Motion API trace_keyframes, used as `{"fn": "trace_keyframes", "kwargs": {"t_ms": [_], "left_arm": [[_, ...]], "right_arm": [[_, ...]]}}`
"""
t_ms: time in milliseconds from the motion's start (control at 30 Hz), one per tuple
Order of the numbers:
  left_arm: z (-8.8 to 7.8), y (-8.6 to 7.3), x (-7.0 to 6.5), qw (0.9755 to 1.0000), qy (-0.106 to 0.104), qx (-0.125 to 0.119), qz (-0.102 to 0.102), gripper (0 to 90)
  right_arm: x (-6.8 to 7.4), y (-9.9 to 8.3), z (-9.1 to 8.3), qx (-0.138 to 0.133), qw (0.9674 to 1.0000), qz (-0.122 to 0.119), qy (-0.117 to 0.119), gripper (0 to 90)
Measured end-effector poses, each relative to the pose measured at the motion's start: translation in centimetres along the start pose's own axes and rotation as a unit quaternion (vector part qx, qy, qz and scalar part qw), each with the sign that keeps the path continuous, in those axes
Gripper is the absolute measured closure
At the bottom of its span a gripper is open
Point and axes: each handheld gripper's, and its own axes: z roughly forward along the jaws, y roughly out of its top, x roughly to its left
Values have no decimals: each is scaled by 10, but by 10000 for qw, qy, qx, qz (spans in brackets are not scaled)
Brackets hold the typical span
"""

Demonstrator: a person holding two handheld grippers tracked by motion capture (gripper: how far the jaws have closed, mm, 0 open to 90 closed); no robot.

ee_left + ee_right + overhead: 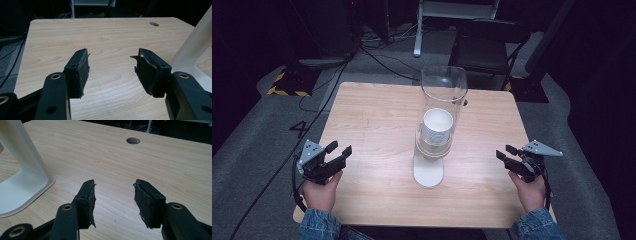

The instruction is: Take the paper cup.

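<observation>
The cup dispenser (434,130), its long axis upright, is seen at frame centre, midway between the left gripper (337,152) and right gripper (507,154), both held wide open and empty.

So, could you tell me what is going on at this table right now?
A person sits at the wooden table with a handheld claw in each hand, and neither is handling anything. The left claw and the right claw rest near opposite table edges, both open with nothing between the jaws. Between them stands a cup dispenser, a clear tube on a white base holding white cups, untouched.
</observation>
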Motion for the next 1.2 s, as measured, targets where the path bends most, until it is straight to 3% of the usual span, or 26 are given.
{"fn": "trace_keyframes", "kwargs": {"t_ms": [300,433,633,800,900,1200], "left_arm": [[-1,-1,1,10000,14,13,-51,420],[0,-2,2,9999,22,6,-116,415],[0,-2,1,9999,-17,69,-94,409],[3,-2,0,9998,-45,171,13,406],[4,-3,0,9998,-54,208,-32,402],[6,-5,1,9996,-107,259,-82,397]], "right_arm": [[2,2,3,-21,10000,69,52,497],[7,5,6,-70,9997,147,196,488],[24,12,12,-88,9993,-13,362,480],[45,18,20,-51,9977,-112,672,470],[56,20,24,-47,9967,-252,773,452],[89,23,35,-76,9903,-535,1284,414]]}}
